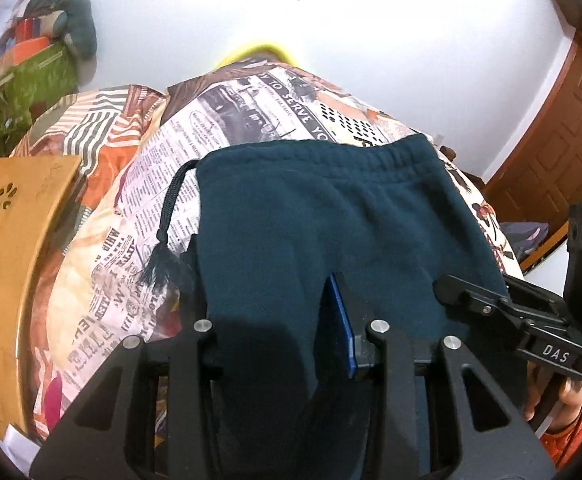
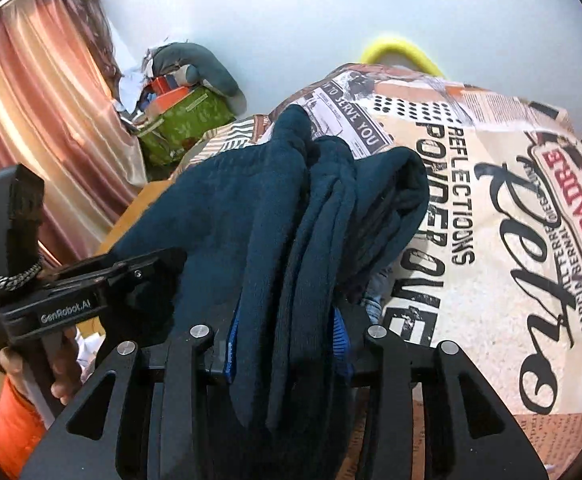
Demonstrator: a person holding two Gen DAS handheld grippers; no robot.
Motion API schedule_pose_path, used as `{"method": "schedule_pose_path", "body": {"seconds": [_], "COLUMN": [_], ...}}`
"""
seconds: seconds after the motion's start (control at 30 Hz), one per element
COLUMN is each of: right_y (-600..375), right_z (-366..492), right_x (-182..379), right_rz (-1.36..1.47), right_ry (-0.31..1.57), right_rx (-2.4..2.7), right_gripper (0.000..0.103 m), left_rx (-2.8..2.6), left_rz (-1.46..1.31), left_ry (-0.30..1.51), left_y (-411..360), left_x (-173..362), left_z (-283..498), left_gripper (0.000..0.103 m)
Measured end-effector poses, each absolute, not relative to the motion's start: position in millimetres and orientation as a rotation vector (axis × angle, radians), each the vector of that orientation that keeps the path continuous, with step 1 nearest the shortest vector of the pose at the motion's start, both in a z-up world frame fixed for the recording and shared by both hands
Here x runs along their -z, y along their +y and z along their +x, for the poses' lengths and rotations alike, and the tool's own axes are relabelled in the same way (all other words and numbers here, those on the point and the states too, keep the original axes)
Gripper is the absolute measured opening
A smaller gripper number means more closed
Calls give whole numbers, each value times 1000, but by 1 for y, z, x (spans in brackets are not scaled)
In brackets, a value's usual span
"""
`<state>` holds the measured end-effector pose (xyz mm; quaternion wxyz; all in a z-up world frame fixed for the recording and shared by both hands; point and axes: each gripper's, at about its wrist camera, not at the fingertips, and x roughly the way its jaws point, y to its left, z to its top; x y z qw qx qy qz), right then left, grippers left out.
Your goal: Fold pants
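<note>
Both tongs, left (image 1: 275,320) and right (image 2: 287,344), narrow, seemingly clamped on bunched teal pants (image 1: 331,220) over the printed bedspread (image 2: 491,240).

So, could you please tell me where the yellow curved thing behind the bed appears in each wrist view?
Left wrist: the yellow curved thing peeks over the printed bedcover at top centre, above the pants.
Right wrist: it arches at upper right of centre, behind the bedcover's far edge.
Shared landmark: the green patterned bag.
</note>
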<state>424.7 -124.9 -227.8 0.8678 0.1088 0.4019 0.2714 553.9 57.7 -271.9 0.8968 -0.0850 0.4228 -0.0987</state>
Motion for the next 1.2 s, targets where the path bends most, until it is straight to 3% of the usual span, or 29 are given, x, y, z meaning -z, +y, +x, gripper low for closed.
{"method": "schedule_pose_path", "body": {"seconds": [0.4, 0.63, 0.93, 1.2], "right_y": [-139, -103, -105, -112], "right_z": [371, 356, 365, 345], "right_x": [175, 190, 223, 202], "right_rz": [59, -63, -30, 14], "right_ry": [714, 729, 796, 779], "right_rx": [-532, -586, -567, -553], "right_gripper": [39, 39, 40, 47], "left_rx": [170, 216, 169, 160], "left_rz": [-104, -25, -52, -65], "left_ry": [753, 775, 899, 859], "left_y": [70, 39, 40, 40], "left_x": [215, 235, 295, 266], "left_z": [493, 462, 489, 467], "left_gripper": [37, 37, 37, 37]}}
